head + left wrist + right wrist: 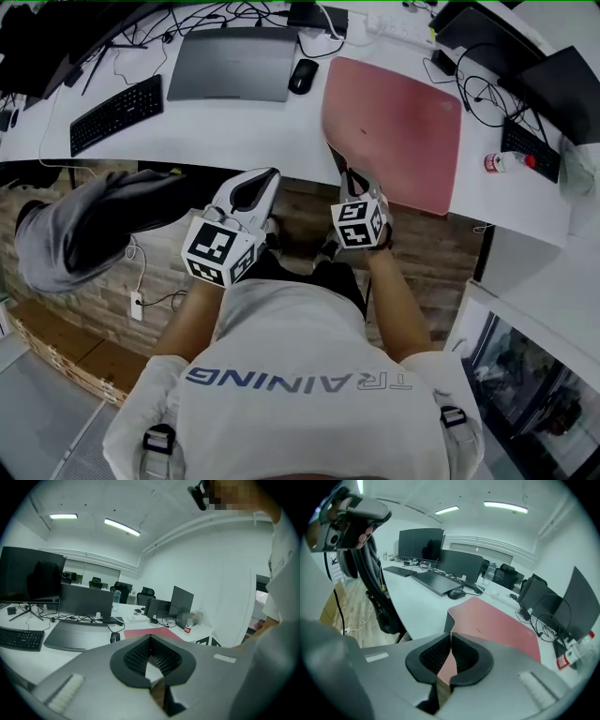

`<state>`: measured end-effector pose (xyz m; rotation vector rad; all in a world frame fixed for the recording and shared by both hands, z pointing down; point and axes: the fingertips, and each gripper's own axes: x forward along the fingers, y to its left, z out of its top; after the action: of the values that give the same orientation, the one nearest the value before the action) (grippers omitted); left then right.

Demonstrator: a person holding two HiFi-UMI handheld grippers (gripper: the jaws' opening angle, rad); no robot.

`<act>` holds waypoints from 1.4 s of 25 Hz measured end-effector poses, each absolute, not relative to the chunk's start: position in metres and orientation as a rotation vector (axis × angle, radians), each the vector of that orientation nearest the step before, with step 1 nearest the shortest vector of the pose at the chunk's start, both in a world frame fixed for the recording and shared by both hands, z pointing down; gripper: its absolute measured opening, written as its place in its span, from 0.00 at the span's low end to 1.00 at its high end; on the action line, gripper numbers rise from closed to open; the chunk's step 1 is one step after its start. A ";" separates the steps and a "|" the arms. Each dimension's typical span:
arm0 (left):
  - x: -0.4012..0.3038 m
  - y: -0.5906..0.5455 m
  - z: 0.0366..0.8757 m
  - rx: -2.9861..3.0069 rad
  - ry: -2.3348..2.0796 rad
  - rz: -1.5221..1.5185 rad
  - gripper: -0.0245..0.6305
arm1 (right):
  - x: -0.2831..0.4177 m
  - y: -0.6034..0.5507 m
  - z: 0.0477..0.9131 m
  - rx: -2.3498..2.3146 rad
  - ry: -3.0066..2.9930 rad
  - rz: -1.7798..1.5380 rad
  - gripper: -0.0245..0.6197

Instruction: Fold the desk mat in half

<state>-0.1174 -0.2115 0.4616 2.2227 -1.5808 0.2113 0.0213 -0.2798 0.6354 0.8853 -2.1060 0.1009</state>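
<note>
The desk mat point(398, 131) lies on the right part of the white worktop point(244, 131). Its near left corner is curled up off the surface, clenched in the right tongs point(354, 183), and the right gripper view shows the red sheet pinched thin between the pads point(451, 641). The left tongs point(267, 183) hang off the near edge, closed on nothing, with only worktop and floor visible past their tips point(150, 641).

The step in hand looks like carrying that corner over to the far side. The grip sits close to the very edge, so it needs to stay firm. The lift should be a smooth arc, not a drag, so the rest of the mat does not slide toward the bottle point(506, 161) and cables on the right. The corner should land square on its opposite corner, and the free tongs could pin the crease.
</note>
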 end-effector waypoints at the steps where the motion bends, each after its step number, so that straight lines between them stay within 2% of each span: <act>1: -0.112 -0.214 0.461 2.234 -1.571 0.214 0.04 | 0.029 -0.283 0.632 0.916 -2.116 0.133 0.08; 16: -0.016 -0.260 0.451 2.379 -1.408 0.261 0.04 | 0.139 -0.314 0.613 1.214 -2.134 0.390 0.08; 35: 0.075 -0.297 0.460 2.449 -1.266 0.305 0.04 | 0.271 -0.326 0.648 1.413 -1.962 0.601 0.08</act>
<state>0.0747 -0.2967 0.4601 2.4491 -1.2663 0.3047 0.2714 -0.3261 0.6480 1.4133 -1.9622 0.6006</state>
